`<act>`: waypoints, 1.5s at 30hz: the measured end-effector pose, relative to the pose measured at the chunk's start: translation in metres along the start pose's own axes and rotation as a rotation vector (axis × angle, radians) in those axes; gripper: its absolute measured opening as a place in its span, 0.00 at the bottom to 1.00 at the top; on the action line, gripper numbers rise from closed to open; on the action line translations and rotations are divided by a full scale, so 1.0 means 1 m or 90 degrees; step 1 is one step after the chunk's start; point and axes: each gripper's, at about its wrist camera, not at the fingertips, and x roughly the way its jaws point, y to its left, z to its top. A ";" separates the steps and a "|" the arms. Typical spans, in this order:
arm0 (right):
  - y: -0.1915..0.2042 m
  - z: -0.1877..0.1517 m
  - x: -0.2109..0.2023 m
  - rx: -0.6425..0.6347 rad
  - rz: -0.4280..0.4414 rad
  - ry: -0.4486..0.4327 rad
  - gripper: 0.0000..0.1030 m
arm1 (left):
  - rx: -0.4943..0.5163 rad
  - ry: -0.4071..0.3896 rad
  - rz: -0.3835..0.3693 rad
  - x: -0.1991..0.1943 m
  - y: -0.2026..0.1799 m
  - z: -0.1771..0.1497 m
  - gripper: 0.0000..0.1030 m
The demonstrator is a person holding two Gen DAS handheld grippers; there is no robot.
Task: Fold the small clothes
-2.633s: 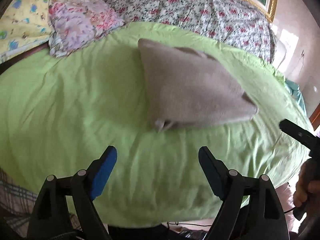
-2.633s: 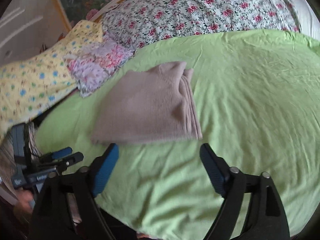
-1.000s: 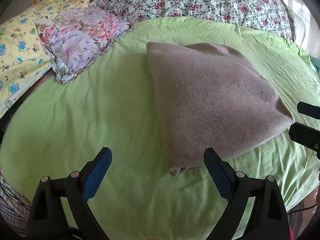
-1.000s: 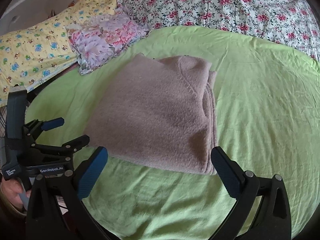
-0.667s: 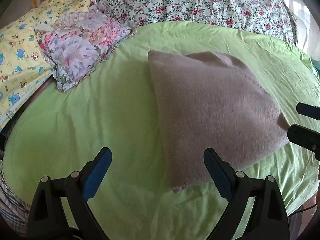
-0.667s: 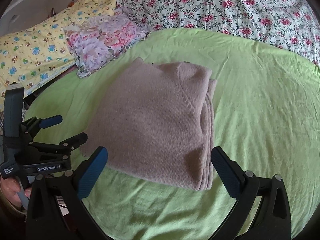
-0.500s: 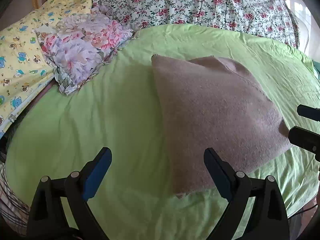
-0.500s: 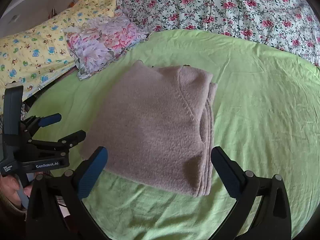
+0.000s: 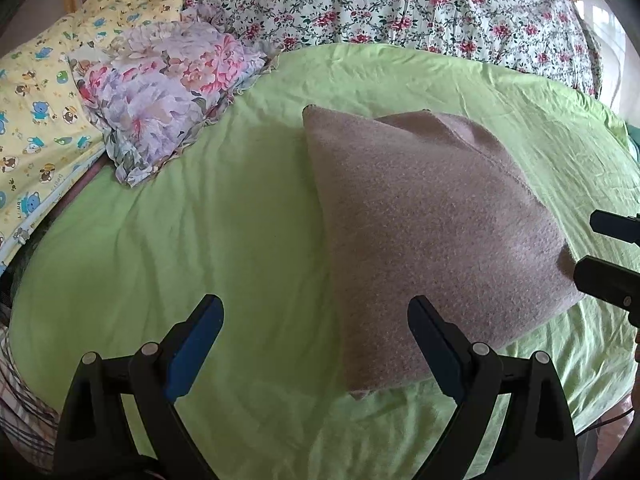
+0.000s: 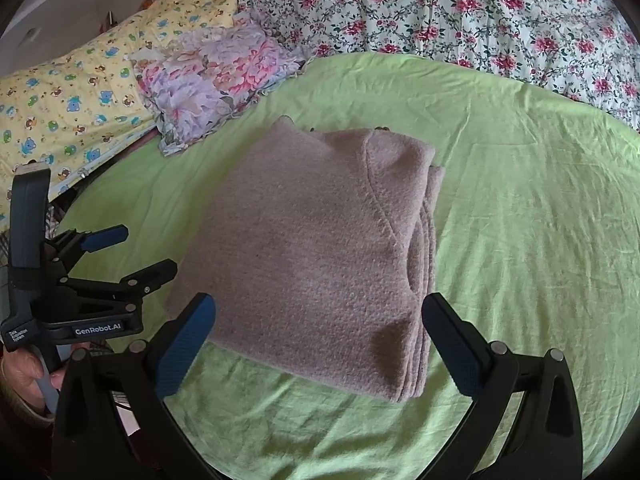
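A taupe knitted garment (image 9: 432, 220) lies folded into a compact rectangle on the green bedsheet (image 9: 200, 240); in the right wrist view the garment (image 10: 316, 248) shows stacked folded edges along its right side. My left gripper (image 9: 316, 320) hovers open over the garment's near left corner, holding nothing. My right gripper (image 10: 318, 320) is open above the garment's near edge, empty too. The left gripper (image 10: 136, 252) also shows at the left of the right wrist view, jaws apart, held by a hand. The right gripper's fingertips (image 9: 608, 256) poke in at the right edge.
A floral pillow (image 9: 160, 80) lies at the back left on the green bedsheet (image 10: 540, 220). A yellow cartoon-print cloth (image 9: 36, 100) is at the far left. A rose-patterned quilt (image 9: 400, 4) spans the back. The bed's front edge drops off below the grippers.
Both grippers have come closer to the folded garment since the oldest frames, then eased back slightly. The garment has stayed in place and both grippers stayed open.
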 end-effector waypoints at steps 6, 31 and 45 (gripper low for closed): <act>-0.001 -0.001 0.002 0.003 0.001 0.005 1.00 | 0.002 0.002 -0.001 0.001 -0.003 0.000 0.91; -0.005 0.000 0.003 0.007 0.005 0.007 1.00 | 0.005 0.000 -0.003 0.002 -0.003 0.001 0.91; -0.007 0.001 0.004 0.005 0.008 0.009 1.00 | 0.010 -0.003 -0.005 0.002 -0.005 0.003 0.91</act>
